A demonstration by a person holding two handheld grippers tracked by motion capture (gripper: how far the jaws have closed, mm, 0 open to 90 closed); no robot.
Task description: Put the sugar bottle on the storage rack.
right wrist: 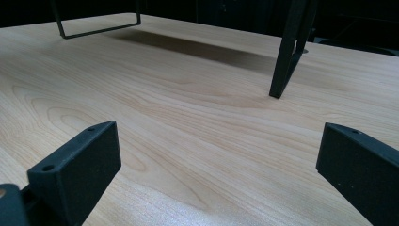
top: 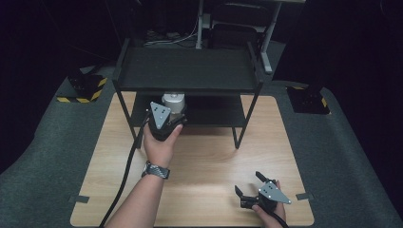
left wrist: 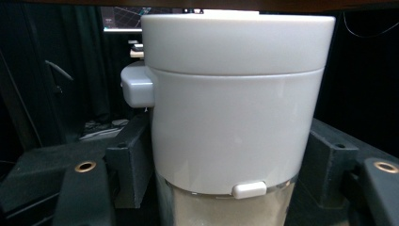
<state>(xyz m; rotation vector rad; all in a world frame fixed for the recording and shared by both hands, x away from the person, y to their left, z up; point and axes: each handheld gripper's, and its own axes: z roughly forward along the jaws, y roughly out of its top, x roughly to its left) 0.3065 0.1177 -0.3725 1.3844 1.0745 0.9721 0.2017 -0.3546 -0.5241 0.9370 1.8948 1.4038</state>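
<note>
White canister (left wrist: 235,117) sits clamped between my left gripper's (top: 167,124) jaws, upright at the black rack's (top: 185,71) lower shelf, so it can slide in level. My right gripper (top: 252,186) rests spread apart, well clear on the table (top: 209,161).

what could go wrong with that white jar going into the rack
The left gripper holds the white jar low on its body, so the tall jar could tip in the jaws. Its lid sits close under the rack's upper shelf and may knock it. The right gripper rests open, far off, unable to steady it.
</note>
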